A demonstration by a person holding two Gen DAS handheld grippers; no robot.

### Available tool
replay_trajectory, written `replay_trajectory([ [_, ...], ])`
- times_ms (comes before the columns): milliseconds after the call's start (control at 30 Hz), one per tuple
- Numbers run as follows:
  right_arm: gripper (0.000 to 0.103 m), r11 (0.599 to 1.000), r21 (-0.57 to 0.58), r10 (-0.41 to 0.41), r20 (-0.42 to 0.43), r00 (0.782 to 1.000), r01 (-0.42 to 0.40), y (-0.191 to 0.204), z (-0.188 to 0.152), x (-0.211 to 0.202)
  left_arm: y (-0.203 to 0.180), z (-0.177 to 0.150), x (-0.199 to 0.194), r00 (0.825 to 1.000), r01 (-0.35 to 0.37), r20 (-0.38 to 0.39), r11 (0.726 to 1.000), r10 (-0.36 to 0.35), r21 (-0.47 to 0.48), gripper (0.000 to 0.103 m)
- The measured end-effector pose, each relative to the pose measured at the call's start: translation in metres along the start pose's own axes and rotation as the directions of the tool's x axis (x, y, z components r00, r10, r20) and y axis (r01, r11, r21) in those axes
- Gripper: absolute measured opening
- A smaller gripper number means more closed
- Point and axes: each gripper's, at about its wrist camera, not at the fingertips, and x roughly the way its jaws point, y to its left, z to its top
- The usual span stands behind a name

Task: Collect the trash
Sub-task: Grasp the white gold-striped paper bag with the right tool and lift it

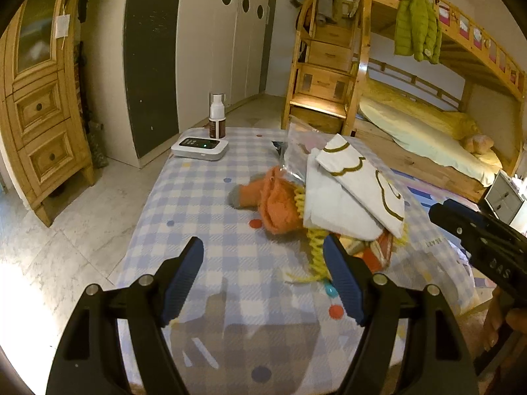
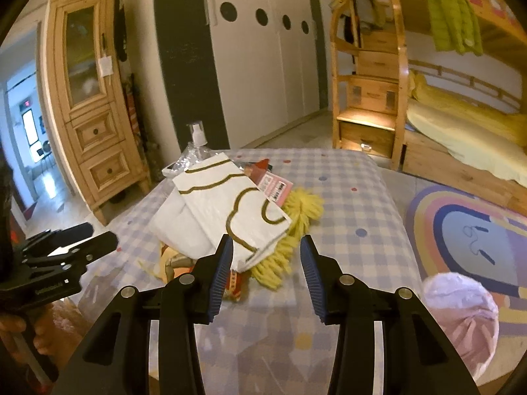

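Observation:
A white paper bag with gold lines [image 1: 359, 177] [image 2: 227, 197] lies on the checked table [image 1: 204, 223] [image 2: 355, 204], on top of an orange doll with yellow yarn hair [image 1: 280, 204] [image 2: 296, 217]. A clear plastic wrapper [image 1: 296, 151] [image 2: 194, 156] and a pink-labelled packet [image 2: 276, 187] lie at its far side. My left gripper [image 1: 263, 260] is open just short of the doll. My right gripper [image 2: 266, 250] is open at the bag's near corner. Each gripper shows in the other's view, the right one [image 1: 438, 212] and the left one [image 2: 98, 235].
A white device [image 1: 200, 147] and a spray bottle [image 1: 217, 117] stand at the table's far left corner. A bin lined with a pink bag [image 2: 461, 319] stands on the floor to the right. A wooden cabinet [image 1: 39, 98], wardrobe and bunk bed [image 1: 428, 98] surround the table.

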Motion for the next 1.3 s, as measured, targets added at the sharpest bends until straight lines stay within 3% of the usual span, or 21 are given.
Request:
replay_trajectory([
  [67,0.057,0.999,-0.026,0.027,-0.001,1.000,-0.027,0.002,0.004,0.006,-0.001,0.004,0.004,1.000,0.009,-0.002,1.000,-0.009,0.005,0.073],
  [300,0.069,0.993,-0.079,0.084,-0.050,0.995,-0.088,0.008,0.016,0.038,-0.005,0.023,0.020,1.000,-0.027,0.004,0.999,0.027,0.046,0.073],
  [433,0.071,0.993,-0.073,0.083,-0.074,0.994,-0.088,0.006,0.016,0.051,0.000,0.018,0.027,0.999,-0.021,-0.031,1.000,0.021,0.009,0.073],
  [633,0.071,0.993,-0.067,0.091,-0.094,0.991,-0.098,0.007,0.017,0.063,-0.007,0.020,0.031,0.999,-0.039,-0.029,0.999,0.040,0.037,0.074],
  [700,0.068,0.992,-0.069,0.097,-0.102,0.990,-0.104,0.008,0.016,0.065,-0.007,0.020,0.031,0.999,-0.034,-0.033,0.999,0.035,0.030,0.074],
  [800,0.052,0.989,-0.094,0.105,-0.103,0.989,-0.115,0.012,0.013,0.062,-0.007,0.019,0.031,0.999,-0.033,-0.033,0.999,0.034,0.026,0.074],
  [900,0.043,0.987,-0.118,0.098,-0.103,0.990,-0.110,0.015,0.010,0.058,-0.008,0.018,0.030,0.999,-0.031,-0.031,0.999,0.031,0.027,0.074],
  [1000,0.020,0.987,-0.112,0.102,-0.091,0.991,-0.112,0.016,0.006,0.051,-0.010,0.014,0.026,0.999,-0.026,-0.024,0.999,0.027,0.034,0.074],
  [1100,0.005,0.987,-0.105,0.111,-0.106,0.988,-0.122,0.017,0.005,0.052,-0.015,0.011,0.022,1.000,-0.022,-0.016,0.999,0.023,0.046,0.074],
  [1200,0.002,0.988,-0.109,0.106,-0.073,0.992,-0.114,0.019,0.006,0.045,-0.016,0.009,0.018,1.000,-0.011,-0.010,0.999,0.012,0.046,0.074],
  [1300,0.002,0.991,-0.042,0.127,0.035,0.991,-0.126,0.009,0.011,0.023,-0.017,0.007,0.013,1.000,-0.002,0.005,0.999,0.001,0.043,0.074],
])
